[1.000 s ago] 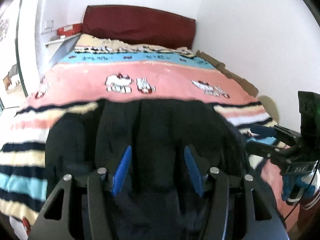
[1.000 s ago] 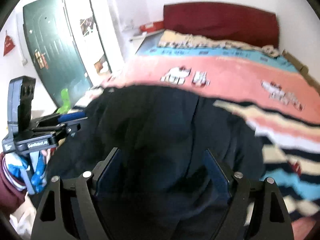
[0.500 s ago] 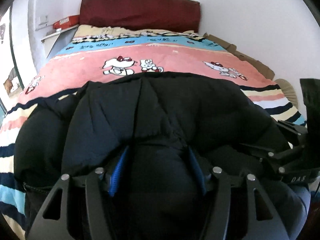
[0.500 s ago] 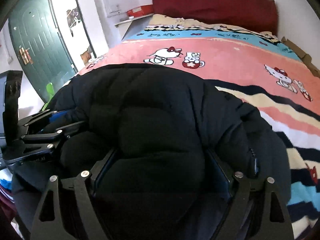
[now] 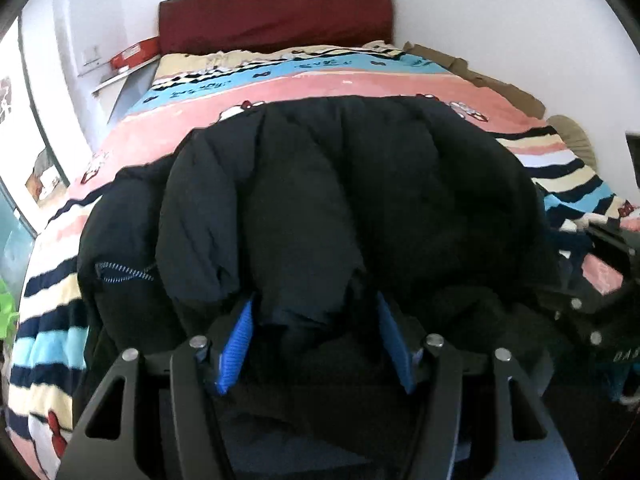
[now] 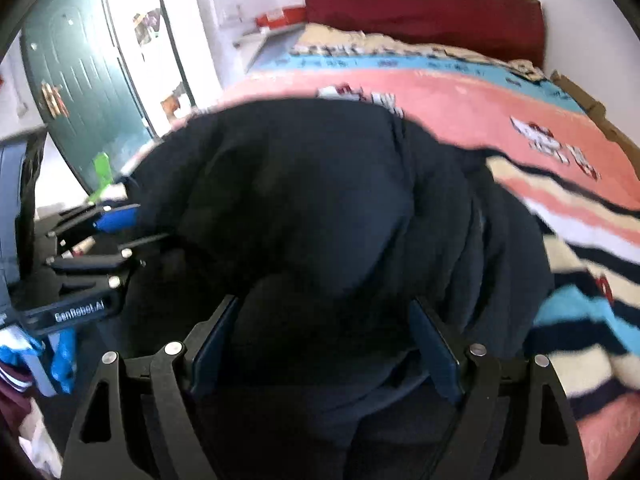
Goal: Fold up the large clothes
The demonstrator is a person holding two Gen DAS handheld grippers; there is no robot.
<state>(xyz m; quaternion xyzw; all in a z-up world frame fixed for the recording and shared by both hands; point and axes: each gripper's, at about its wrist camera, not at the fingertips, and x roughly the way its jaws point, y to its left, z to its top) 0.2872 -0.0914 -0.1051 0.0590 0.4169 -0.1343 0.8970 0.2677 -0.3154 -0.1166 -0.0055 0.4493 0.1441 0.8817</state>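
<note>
A big black puffer jacket (image 5: 344, 200) lies bunched on the near end of the bed and fills the right wrist view (image 6: 320, 208) too. My left gripper (image 5: 316, 340) stands with its blue pads apart, jacket fabric bulging between them. My right gripper (image 6: 324, 344) also stands wide, with a thick fold of the jacket between its dark pads. The left gripper shows at the left of the right wrist view (image 6: 116, 220), at the jacket's edge. The right gripper's body shows at the right of the left wrist view (image 5: 600, 288).
The bed carries a striped pink, blue and cream cartoon blanket (image 5: 360, 84) and a dark red headboard (image 5: 276, 16). A white wall (image 5: 500, 20) runs along the right. A green door (image 6: 80, 92) and a bright doorway stand to the left. A red box (image 5: 132, 54) sits on a bedside shelf.
The jacket was carried forward onto the bed and now lies heaped. Both grippers came down low at its near edge; the left one's pads show more.
</note>
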